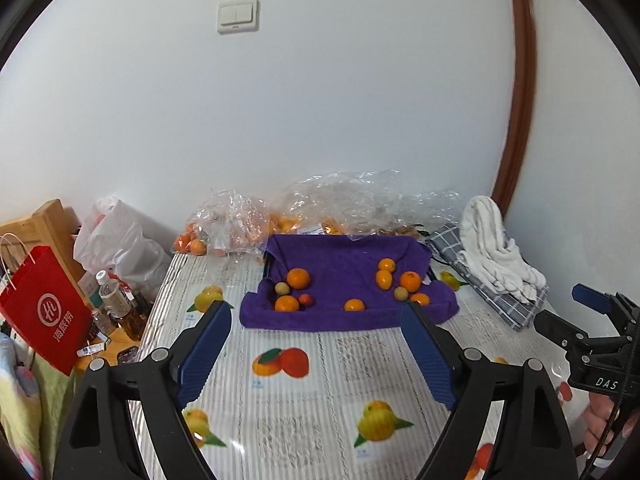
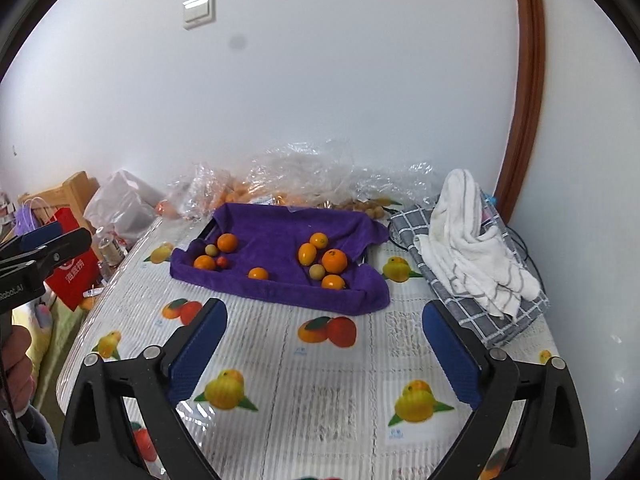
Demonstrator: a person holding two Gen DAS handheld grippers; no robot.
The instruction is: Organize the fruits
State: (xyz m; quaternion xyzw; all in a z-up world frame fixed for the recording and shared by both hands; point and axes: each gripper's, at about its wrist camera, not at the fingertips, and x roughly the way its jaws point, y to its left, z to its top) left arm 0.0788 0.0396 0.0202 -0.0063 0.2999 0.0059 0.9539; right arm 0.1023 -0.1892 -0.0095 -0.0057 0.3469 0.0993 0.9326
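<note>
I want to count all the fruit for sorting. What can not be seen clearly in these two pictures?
- Fruit in the clear plastic bags: both views, crinkled plastic and glare blur it; no count possible.
- The tray under the purple towel: draped over, only a dark edge shows.
- What is below the white towel and checked cloth: covered.
- Bottles beside the red bag: labels too small.

Both tools, left [image 1: 316,344] and right [image 2: 324,344], are chunky black frames with ribbed blue pads [image 1: 202,354], silver screws, white "DAS" lettering.
</note>
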